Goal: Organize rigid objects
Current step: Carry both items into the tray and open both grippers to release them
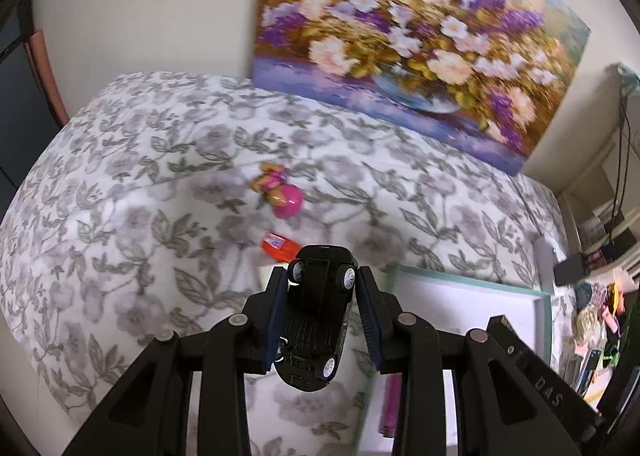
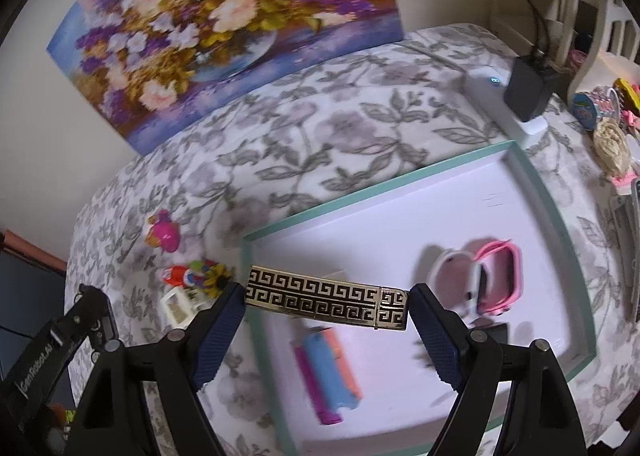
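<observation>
- Left wrist view: my left gripper is clamped narrow on a small black toy car, held belly-up with its white wheels showing, above the grey-leaf patterned tablecloth and just beside the near corner of the tray.
- Right wrist view: my right gripper stands wide, its blue pads pressing both ends of a flat gold-and-black bar with a Greek-key pattern, carried crosswise over the left part of the white tray with the teal rim.
- I judge the step as transport: both items are lifted and heading for the tray, neither yet set down.
- Next I would lower each piece onto bare tray floor and let go, keeping the bar clear of what already lies beneath it.
- Tray contents: a cluster of pink, blue and orange sticks near the front, and a pink-and-white open case to the right.
- Left outside on the cloth: a pink round-bodied figurine, a small red-and-white toy, and a white block.
</observation>
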`<state>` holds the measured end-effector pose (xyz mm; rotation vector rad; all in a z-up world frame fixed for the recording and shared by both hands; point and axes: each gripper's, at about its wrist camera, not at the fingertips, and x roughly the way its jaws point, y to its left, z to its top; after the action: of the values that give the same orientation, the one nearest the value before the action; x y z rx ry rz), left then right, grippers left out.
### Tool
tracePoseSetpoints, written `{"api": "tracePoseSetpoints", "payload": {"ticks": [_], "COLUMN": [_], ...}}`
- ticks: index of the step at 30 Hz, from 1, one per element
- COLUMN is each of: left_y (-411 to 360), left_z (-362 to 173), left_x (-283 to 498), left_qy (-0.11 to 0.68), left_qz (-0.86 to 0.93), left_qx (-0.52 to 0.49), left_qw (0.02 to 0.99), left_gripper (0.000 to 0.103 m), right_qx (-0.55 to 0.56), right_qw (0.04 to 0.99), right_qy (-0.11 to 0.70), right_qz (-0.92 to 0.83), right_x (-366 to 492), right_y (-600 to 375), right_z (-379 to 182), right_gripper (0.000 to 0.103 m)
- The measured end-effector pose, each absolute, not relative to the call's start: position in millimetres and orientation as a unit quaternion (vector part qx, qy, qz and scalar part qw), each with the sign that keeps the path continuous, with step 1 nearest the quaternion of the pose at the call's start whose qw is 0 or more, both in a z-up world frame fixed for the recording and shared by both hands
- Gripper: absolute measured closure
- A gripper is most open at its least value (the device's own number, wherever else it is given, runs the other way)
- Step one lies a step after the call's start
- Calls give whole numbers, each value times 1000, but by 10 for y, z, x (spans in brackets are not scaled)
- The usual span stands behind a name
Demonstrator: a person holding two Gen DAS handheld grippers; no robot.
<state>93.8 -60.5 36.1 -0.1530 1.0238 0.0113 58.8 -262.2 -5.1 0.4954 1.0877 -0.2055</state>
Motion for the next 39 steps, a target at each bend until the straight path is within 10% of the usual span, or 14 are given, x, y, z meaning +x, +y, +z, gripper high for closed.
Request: {"api": "tracePoseSetpoints", "payload": {"ticks": [39], "left_y": [-2344], "left_z": [-414], "left_x": [816], "left_qy": [529], "left_qz": [-144], "left_qx": [46], "left_qw": [835], "left_gripper": [67], "right_qx": [243], "right_qw": [779], "right_qy": [534], "right_qz": [-223], "right_x": [344], "right_y": [-3985], "right_z": [-435], "right_gripper": [17]}}
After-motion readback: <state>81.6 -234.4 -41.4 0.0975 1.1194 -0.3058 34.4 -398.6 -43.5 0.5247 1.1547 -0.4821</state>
